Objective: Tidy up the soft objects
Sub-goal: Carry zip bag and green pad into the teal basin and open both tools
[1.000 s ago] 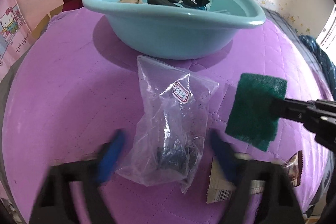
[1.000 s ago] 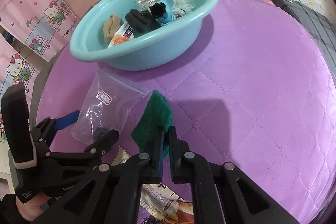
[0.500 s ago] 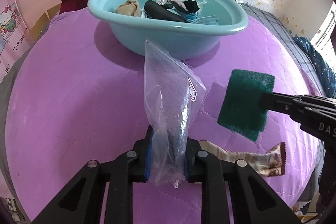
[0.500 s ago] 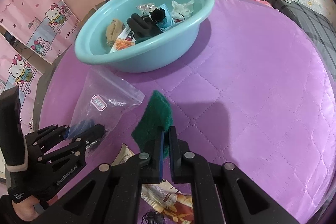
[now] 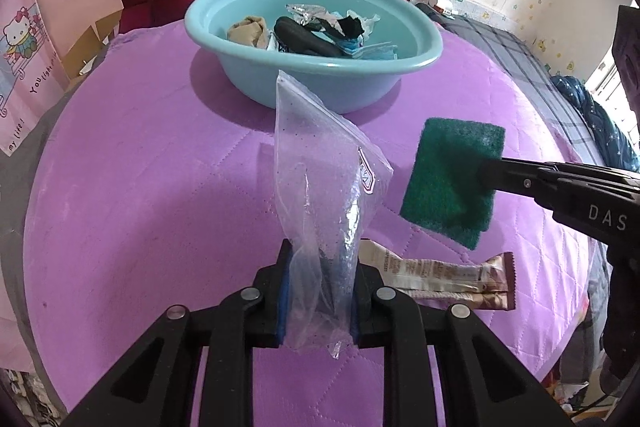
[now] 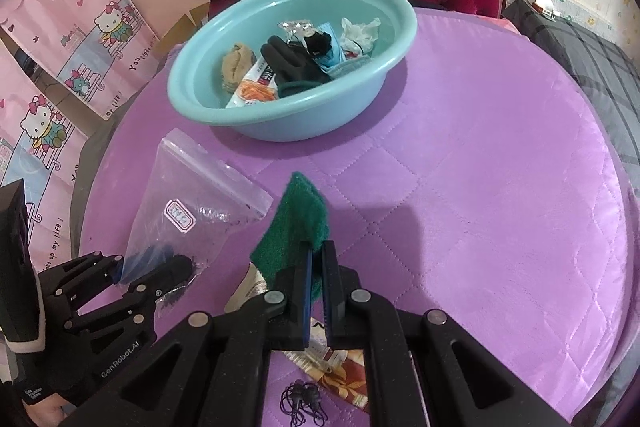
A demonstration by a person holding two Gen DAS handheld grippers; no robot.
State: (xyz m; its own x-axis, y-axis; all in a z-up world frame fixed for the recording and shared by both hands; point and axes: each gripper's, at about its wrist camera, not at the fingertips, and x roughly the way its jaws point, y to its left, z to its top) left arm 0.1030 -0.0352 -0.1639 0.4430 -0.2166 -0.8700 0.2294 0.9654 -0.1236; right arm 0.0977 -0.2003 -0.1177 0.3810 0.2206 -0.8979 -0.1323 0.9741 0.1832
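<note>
Clear plastic bag stands pinched between the left gripper's fingers above the purple quilt. Right gripper clamps a green sponge, near the teal basin of soft items.

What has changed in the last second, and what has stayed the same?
The left gripper closed on the clear plastic bag and lifted it off the purple cover. The right gripper still holds the green scouring pad; the blue basin has not moved.
</note>
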